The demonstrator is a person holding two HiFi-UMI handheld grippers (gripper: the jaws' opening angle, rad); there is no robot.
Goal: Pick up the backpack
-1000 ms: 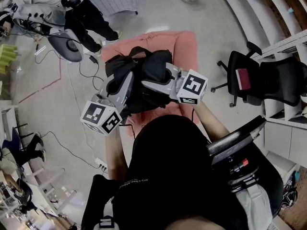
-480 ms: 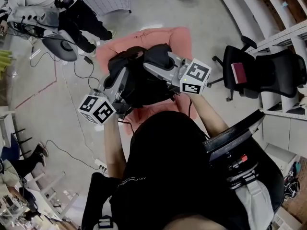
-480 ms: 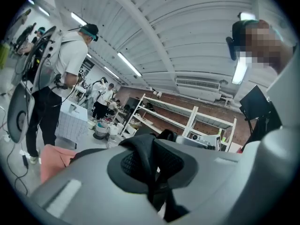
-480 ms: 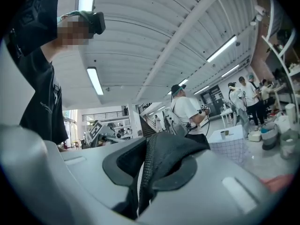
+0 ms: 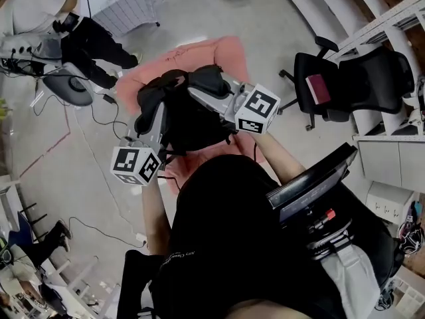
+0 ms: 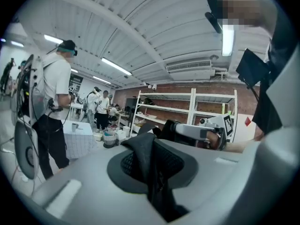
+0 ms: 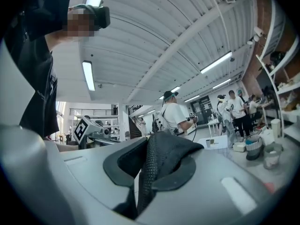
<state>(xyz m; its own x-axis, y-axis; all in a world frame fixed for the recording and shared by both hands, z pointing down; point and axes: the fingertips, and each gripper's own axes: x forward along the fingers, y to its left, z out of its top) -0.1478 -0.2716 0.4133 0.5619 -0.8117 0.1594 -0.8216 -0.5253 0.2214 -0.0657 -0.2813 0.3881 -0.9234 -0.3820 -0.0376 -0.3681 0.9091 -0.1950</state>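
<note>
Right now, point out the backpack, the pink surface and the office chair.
backpack (image 5: 192,128): head view, black main body.
pink surface (image 5: 226,52): head view, bare far part.
office chair (image 5: 378,78): head view, backrest.

Your backpack is black all over, and its strap is a black mesh weave. Under the backpack lies a salmon-pink cloth. Your left gripper is plain grey with black pads. So is your right gripper, whose jaws have just been closing on the backpack's strap. Each carries a white cube printed with black square markers. Right of the backpack, the office chair is black with a dark red patch. Left of the backpack, the pale grey floor bears a thin red line.
</note>
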